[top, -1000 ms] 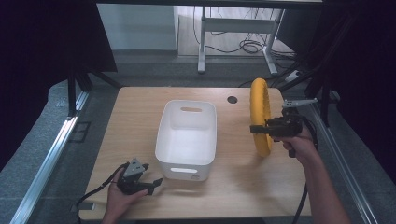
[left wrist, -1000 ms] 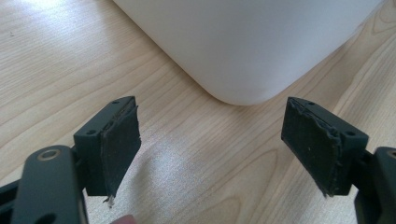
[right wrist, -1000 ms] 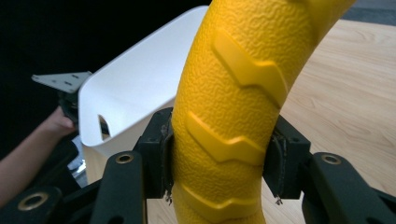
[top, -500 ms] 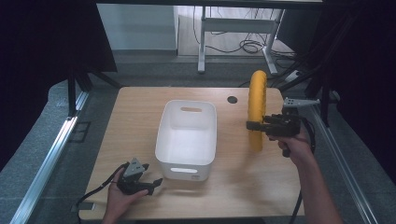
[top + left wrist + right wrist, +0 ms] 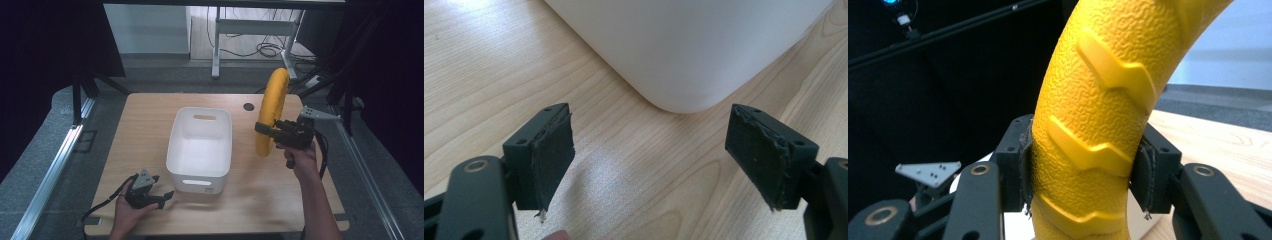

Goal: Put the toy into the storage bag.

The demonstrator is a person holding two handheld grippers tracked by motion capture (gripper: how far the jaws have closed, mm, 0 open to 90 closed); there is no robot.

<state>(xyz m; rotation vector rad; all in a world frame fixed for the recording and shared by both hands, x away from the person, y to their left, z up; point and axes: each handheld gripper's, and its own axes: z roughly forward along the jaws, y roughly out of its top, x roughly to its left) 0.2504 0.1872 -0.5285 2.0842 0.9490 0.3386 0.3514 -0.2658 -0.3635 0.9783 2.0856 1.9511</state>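
Note:
A yellow ring [image 5: 270,111] with a raised tread pattern stands on edge in the air over the right half of the wooden table [image 5: 150,125]. My right gripper [image 5: 264,128] is shut on its lower part; in the right gripper view both pads press the ring [image 5: 1093,135] from either side. An empty white bin [image 5: 201,148] sits at the table's middle. My left gripper [image 5: 165,197] rests near the front left edge, jaws wide apart with nothing between them, pointing at the bin's rounded corner [image 5: 684,65].
A round dark hole [image 5: 248,106] lies in the table behind the bin. Black frame bars and cables run along both sides of the table. Bare wood lies left of the bin and at the front right.
The right gripper has carried the yellow ring leftward toward the bin and a little higher. The left gripper has stayed where it was.

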